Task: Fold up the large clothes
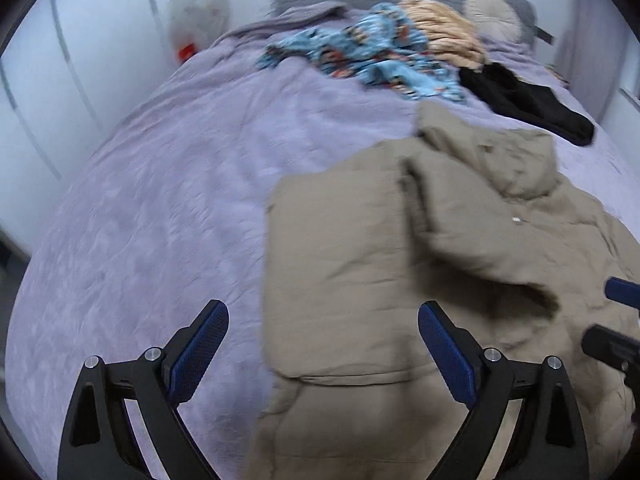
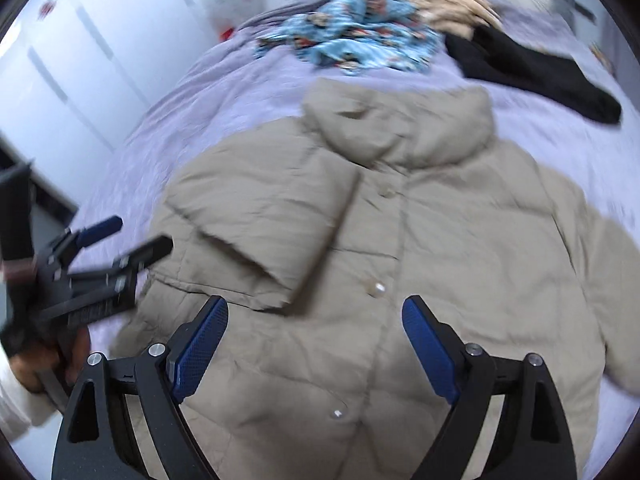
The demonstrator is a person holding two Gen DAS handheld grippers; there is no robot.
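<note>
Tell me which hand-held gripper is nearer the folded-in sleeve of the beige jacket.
Right. The right hand-held gripper hangs open just below the folded sleeve's cuff, over the jacket front. The left hand-held gripper is open over the jacket's side edge, farther from it.

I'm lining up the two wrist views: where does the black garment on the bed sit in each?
Left wrist view: the black garment lies upper right, beyond the beige coat's hood.
Right wrist view: the black garment lies upper right, also past the hood.
Shared landmark: the blue patterned cloth, just left of it in both.
</note>
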